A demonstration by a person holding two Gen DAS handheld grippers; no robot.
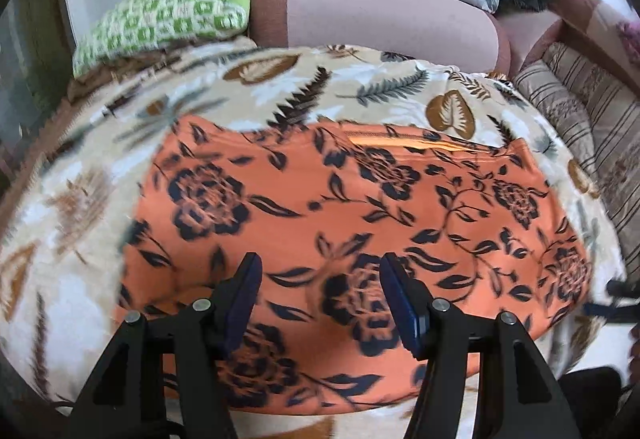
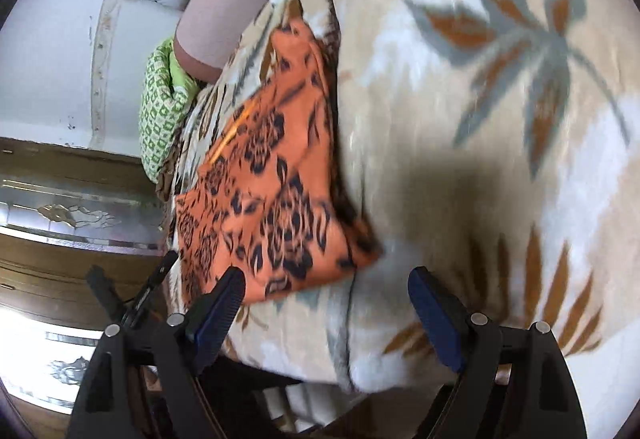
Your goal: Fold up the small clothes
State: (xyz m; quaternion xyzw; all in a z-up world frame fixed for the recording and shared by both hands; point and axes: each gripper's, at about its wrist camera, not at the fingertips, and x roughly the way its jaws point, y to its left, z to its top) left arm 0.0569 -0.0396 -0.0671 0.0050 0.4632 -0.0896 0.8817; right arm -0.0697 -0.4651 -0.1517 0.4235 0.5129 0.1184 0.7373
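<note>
Orange floral garment lies flat on the leaf-print blanket, near its front edge.
We hold left gripper and right gripper released, empty, likely lining up a fold.

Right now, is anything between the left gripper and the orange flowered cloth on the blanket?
Nothing visible stands in the way. The left gripper is open directly over the orange cloth with black flowers, which lies spread on the cream leaf-print blanket. Whether the fingertips touch it cannot be told.
</note>
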